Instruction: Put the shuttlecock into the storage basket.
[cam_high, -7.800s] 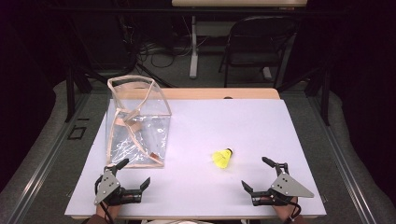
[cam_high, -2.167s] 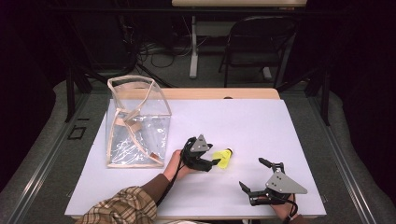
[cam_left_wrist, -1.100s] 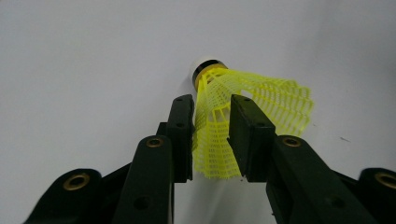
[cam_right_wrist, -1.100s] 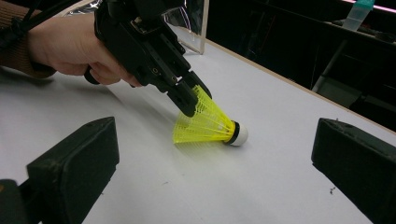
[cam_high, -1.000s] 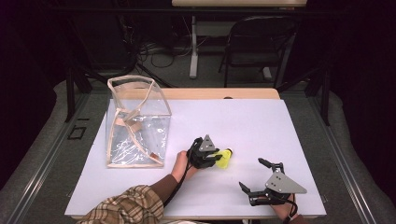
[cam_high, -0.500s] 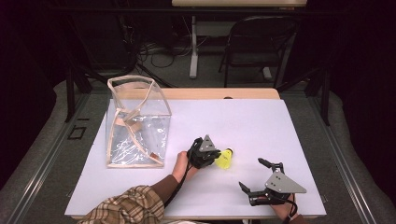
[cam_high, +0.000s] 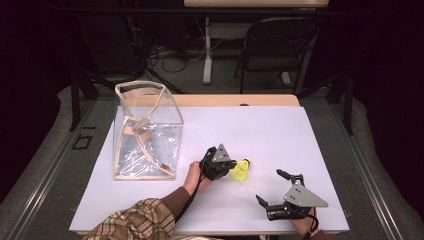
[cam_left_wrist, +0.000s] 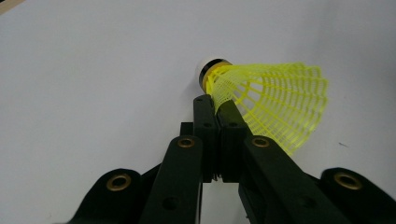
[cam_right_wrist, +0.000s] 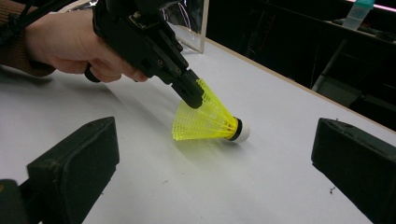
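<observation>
A yellow shuttlecock (cam_high: 242, 170) with a white cork tip lies on its side on the white table (cam_high: 280, 130), right of centre. My left gripper (cam_high: 231, 167) reaches it from the left and is shut on the edge of its mesh skirt. In the left gripper view the two jaws meet on the skirt of the shuttlecock (cam_left_wrist: 275, 102) just behind the cork, at the left gripper (cam_left_wrist: 215, 100). My right gripper (cam_high: 270, 186) rests open near the front right edge, nothing between its jaws. The right gripper view looks between the wide-apart jaws of the right gripper (cam_right_wrist: 215, 144) at the shuttlecock (cam_right_wrist: 210, 122) and the left gripper (cam_right_wrist: 192, 99) pinching it.
A clear plastic bag (cam_high: 147, 135) with tan trim stands upright at the table's left. A wooden strip runs along the far edge. A dark chair (cam_high: 275, 45) and cables sit on the floor beyond the table.
The left hand has come from the front left edge to the shuttlecock, and its jaws have closed on the skirt. The right gripper has stayed where it was.
</observation>
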